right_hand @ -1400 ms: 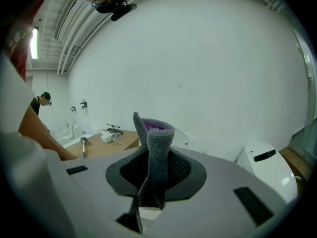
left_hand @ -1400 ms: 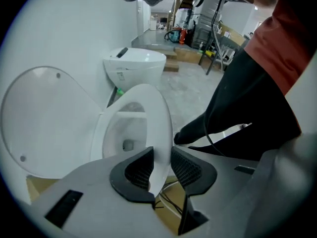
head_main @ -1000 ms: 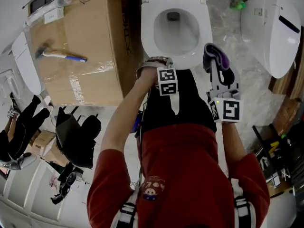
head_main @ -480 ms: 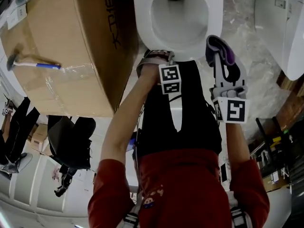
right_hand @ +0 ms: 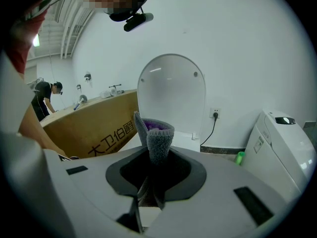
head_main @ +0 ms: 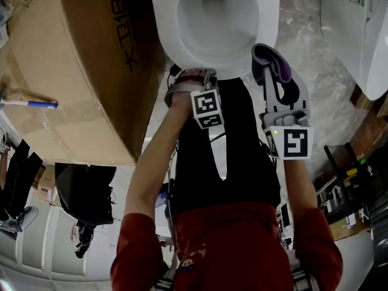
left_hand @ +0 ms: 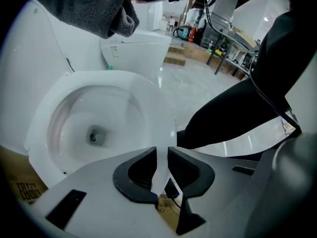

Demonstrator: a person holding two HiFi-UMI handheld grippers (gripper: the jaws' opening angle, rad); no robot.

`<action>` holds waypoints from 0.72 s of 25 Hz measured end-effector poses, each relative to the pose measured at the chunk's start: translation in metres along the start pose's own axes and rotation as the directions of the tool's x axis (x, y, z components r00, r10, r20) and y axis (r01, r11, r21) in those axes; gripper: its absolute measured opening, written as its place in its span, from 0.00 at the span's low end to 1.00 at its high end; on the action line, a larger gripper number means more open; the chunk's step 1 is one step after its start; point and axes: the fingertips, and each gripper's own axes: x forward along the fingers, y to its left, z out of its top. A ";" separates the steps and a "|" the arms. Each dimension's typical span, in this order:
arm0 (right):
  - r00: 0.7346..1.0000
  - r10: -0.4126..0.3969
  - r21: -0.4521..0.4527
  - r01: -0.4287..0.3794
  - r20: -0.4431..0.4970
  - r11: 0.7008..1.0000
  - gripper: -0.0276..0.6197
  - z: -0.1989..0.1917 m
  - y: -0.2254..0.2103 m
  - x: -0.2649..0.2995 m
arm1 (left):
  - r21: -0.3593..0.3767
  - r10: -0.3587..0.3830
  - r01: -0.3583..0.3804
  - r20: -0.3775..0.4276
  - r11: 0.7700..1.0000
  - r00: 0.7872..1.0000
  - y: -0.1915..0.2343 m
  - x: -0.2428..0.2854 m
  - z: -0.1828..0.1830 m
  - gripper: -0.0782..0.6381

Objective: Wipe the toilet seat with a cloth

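Note:
The white toilet seat (head_main: pixel 262 34) rings the bowl at the top of the head view, and its lid (right_hand: pixel 171 97) stands upright. My left gripper (head_main: pixel 193 76) is at the seat's front edge. In the left gripper view that thin white edge (left_hand: pixel 159 168) fills the gap between the dark pads (left_hand: pixel 140 168) of the left gripper (left_hand: pixel 162 168), whose jaws are closing. My right gripper (head_main: pixel 268 73) hovers just right of the seat's front, shut on a grey and purple cloth (head_main: pixel 274 64). The cloth (right_hand: pixel 157 137) sticks up from the right gripper (right_hand: pixel 154 178), and hangs in the top left of the left gripper view (left_hand: pixel 99 9).
A large cardboard box (head_main: pixel 66 71) stands against the toilet's left side, with a blue-handled tool (head_main: pixel 30 103) on top. A second toilet (head_main: pixel 357 29) stands to the right, a green bottle (right_hand: pixel 240 157) beside it. The holder's legs are just before the bowl. A person (right_hand: pixel 47 95) stands far left.
The head view has shifted, so the toilet and box now sit higher and closer. The left gripper has stayed at the seat's front edge; the right gripper with the cloth has drifted slightly left.

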 end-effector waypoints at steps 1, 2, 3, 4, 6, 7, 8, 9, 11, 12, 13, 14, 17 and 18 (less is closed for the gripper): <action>1.000 0.003 0.000 -0.003 -0.004 1.000 0.14 -0.001 -0.001 0.002 | -0.016 0.004 -0.004 0.008 1.000 1.000 0.001 0.000 0.001 0.22; 1.000 0.006 0.000 -0.006 -0.009 1.000 0.14 -0.003 -0.001 0.004 | -0.033 0.011 -0.010 0.019 0.999 1.000 0.002 0.000 0.002 0.21; 1.000 0.009 0.000 -0.009 -0.014 1.000 0.14 -0.004 -0.002 0.006 | -0.053 0.022 -0.020 0.035 0.998 0.999 0.003 0.000 0.003 0.19; 1.000 0.013 -0.001 -0.013 -0.019 1.000 0.14 -0.004 -0.003 0.009 | -0.076 0.040 -0.036 0.057 0.997 0.998 0.005 -0.001 0.006 0.15; 0.999 0.026 -0.008 -0.026 -0.022 1.000 0.14 -0.003 -0.003 0.018 | -0.125 0.104 -0.089 0.121 0.988 0.987 0.012 -0.006 0.013 0.13; 0.999 0.034 -0.013 -0.034 -0.019 0.999 0.14 0.000 -0.003 0.025 | -0.154 0.149 -0.125 0.156 0.980 0.976 0.017 -0.012 0.017 0.13; 0.999 0.044 -0.022 -0.044 -0.016 0.999 0.14 0.001 -0.002 0.033 | -0.189 0.201 -0.165 0.189 0.968 0.961 0.023 -0.019 0.020 0.13; 0.998 0.057 -0.034 -0.057 -0.013 0.998 0.14 0.003 0.001 0.042 | -0.230 0.257 -0.206 0.221 0.951 0.941 0.029 -0.027 0.021 0.13; 0.996 0.088 -0.067 -0.088 -0.012 0.994 0.14 0.006 0.010 0.064 | -0.320 0.361 -0.266 0.288 0.909 0.887 0.040 -0.045 0.022 0.13; 0.994 0.105 -0.087 -0.106 -0.013 0.991 0.14 0.008 0.016 0.075 | -0.372 0.403 -0.275 0.328 0.887 0.855 0.044 -0.055 0.022 0.13; 0.992 0.122 -0.107 -0.123 -0.016 0.987 0.14 0.010 0.022 0.086 | -0.431 0.442 -0.272 0.365 0.861 0.820 0.048 -0.066 0.022 0.13; 0.990 0.136 -0.123 -0.138 -0.021 0.983 0.14 0.012 0.028 0.098 | -0.494 0.484 -0.266 0.390 0.828 0.783 0.053 -0.078 0.019 0.13; 0.985 0.169 -0.168 -0.173 -0.036 0.971 0.14 0.019 0.047 0.135 | -0.652 0.632 -0.284 0.389 0.703 0.670 0.068 -0.114 0.002 0.13; 0.982 0.182 -0.196 -0.187 -0.042 0.963 0.14 0.021 0.055 0.147 | -0.686 0.676 -0.300 0.376 0.663 0.634 0.073 -0.126 -0.005 0.13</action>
